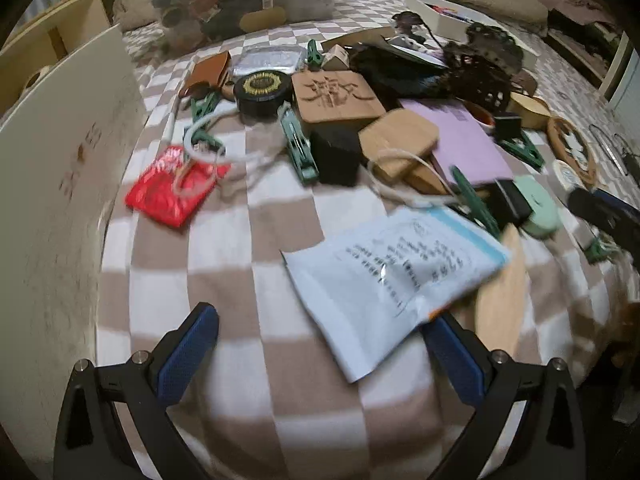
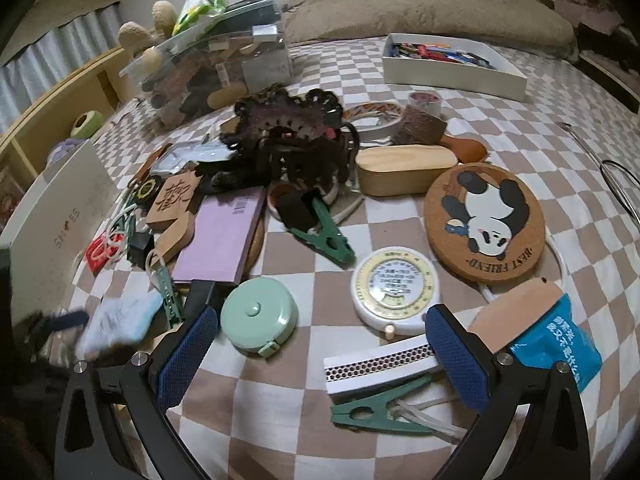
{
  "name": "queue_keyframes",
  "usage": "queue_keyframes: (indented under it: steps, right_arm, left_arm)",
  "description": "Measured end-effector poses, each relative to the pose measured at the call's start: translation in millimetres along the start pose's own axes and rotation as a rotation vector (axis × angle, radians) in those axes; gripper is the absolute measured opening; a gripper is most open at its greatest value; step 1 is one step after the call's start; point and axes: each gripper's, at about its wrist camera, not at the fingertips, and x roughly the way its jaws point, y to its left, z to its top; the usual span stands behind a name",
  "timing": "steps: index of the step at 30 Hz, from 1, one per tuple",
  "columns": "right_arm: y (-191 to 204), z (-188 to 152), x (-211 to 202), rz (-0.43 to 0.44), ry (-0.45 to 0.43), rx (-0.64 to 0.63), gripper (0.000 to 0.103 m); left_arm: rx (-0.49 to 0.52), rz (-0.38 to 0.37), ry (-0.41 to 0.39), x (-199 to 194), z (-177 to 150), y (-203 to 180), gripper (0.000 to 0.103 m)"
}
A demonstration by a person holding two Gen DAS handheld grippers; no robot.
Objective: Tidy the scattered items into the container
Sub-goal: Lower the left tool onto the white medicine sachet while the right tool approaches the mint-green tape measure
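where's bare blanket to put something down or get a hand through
Free: the checkered blanket between the red packet, the white paper pouch and the left tool; also the strip before the right tool, below the mint tape measure. Crowded: the middle pile around the purple book and green clips.

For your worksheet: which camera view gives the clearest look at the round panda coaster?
The right wrist view: the panda coaster lies whole and sharp on the checked blanket, lettering readable. The left wrist view catches it only at the right margin, small, foreshortened and blurred.
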Motion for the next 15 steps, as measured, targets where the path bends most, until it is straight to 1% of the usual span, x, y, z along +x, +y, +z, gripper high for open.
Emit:
queue_keyframes:
  steps: [5,7,11,13,15]
  right_arm:
    - [-0.9,0.6,3.1,-0.002,0.005,0.003,0.103]
    - [-0.8,0.7,4.0,-0.005,0.007,0.002,0.103]
    - [1.2,-0.4,6.4,-0.027,0.013,-0.012,0.103]
    - [2.0,-0.7,7.4,-0.034,0.015,-0.017,0.103]
    - [2.2,-0.8,7.9,-0.035,0.016,-0.019,0.103]
  left_arm:
    - [0.003,0.044,-0.004,10.2,17.8,13.7,0.103]
    - [-0.004,0.043,-0.001,13.6,20.9,20.2,0.103]
    - [-0.044,0.000,0.004,14.8,17.8,33.6,0.103]
    - [-0.038,-0.013,0.011,11.3,11.3,33.1,0.103]
    - [-0.025,-0.046,0.030,5.7,2.2,30.1,0.103]
